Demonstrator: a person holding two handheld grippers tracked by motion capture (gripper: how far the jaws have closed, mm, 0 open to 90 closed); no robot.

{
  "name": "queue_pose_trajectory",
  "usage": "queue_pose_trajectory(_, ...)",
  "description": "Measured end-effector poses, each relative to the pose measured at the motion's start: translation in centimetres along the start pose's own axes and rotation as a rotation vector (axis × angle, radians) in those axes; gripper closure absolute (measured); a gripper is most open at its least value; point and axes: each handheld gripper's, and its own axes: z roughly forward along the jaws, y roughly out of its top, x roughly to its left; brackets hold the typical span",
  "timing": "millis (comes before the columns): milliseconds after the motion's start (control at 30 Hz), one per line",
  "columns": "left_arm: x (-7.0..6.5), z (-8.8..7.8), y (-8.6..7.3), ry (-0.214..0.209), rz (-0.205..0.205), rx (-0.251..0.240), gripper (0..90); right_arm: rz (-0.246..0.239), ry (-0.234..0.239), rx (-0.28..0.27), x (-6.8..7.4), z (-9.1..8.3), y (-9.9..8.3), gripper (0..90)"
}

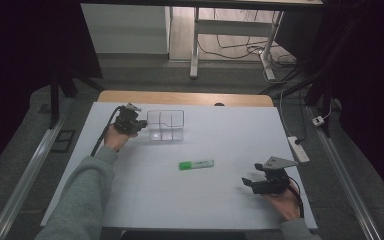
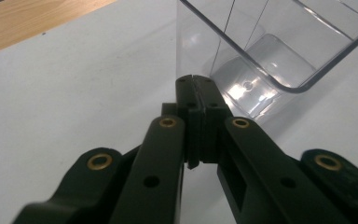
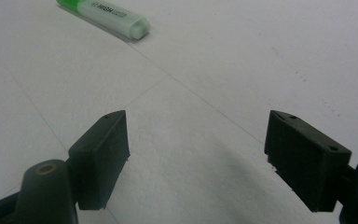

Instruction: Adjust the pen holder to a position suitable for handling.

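Observation:
A clear plastic box (image 1: 166,114) with inner dividers stands at the back left of the white table. My left gripper (image 1: 139,123) sits right beside its left wall. In the left gripper view the jaws are pressed together, and the left gripper (image 2: 196,81) has its tips against the lower corner of the clear box (image 2: 261,60); I see nothing between the pads. A green highlighter (image 1: 196,164) lies flat mid-table. My right gripper (image 1: 251,174) rests near the front right, open and holding nothing. In its own view, the right gripper (image 3: 198,154) points towards the highlighter (image 3: 105,14), well short of it.
A white sheet (image 1: 205,200) covers the table, with a strip of bare wood (image 1: 180,97) along the far edge. A white power strip (image 1: 298,148) with its cable lies on the floor just off the right edge. Desk legs and cables stand beyond the table.

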Motion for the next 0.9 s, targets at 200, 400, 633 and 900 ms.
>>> queue_pose_trajectory(200,-0.9,0.5,0.7,-0.008,0.016,0.006,88.9,0.000,0.003,0.000,0.0,0.0,0.0,21.5)
queue_pose_trajectory(400,-2.0,1.2,1.4,-0.021,0.034,0.011,88.9,-0.002,0.003,-0.001,0.0,0.0,0.0,21.5)
queue_pose_trajectory(633,-3.0,1.9,2.2,-0.032,0.051,0.018,88.8,0.002,0.007,-0.002,0.0,0.0,0.0,21.5)
queue_pose_trajectory(900,-3.9,2.5,2.8,-0.039,0.061,0.018,88.8,0.002,0.008,-0.004,0.0,0.0,0.0,21.5)
